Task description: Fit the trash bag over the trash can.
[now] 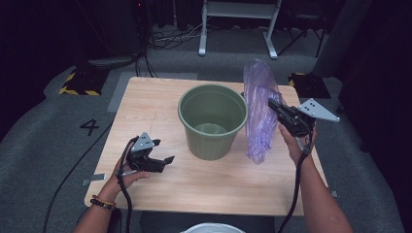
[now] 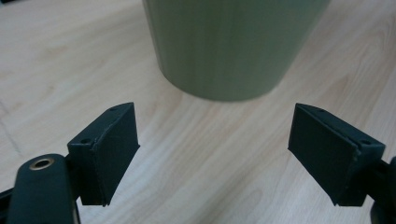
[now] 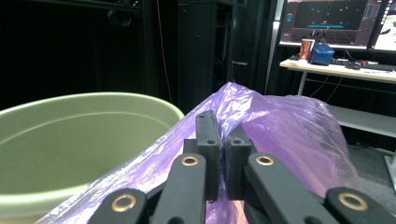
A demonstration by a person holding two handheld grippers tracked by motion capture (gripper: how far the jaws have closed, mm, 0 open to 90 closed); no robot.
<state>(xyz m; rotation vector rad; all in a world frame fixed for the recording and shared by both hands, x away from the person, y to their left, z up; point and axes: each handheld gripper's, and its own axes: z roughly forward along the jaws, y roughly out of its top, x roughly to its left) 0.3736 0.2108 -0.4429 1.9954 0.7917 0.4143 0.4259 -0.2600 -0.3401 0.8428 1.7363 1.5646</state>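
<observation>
Wood table (image 1: 194, 179), grey floor; left gripper (image 1: 163, 162) apart, right gripper (image 1: 273, 106) clamps purple bag (image 1: 258, 131).

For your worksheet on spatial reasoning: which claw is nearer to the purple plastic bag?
Right. The right claw is shut on the purple plastic bag; the left claw, open, is across the green bin from it.

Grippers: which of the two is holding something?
The right gripper, beside the green bin: its jaws are shut on the purple bag. The left gripper hangs open and empty over the table.

dim room, grey carpet floor (image 1: 43, 131), white desk frame (image 1: 238, 24), lit monitors (image 3: 336, 21) beyond.
</observation>
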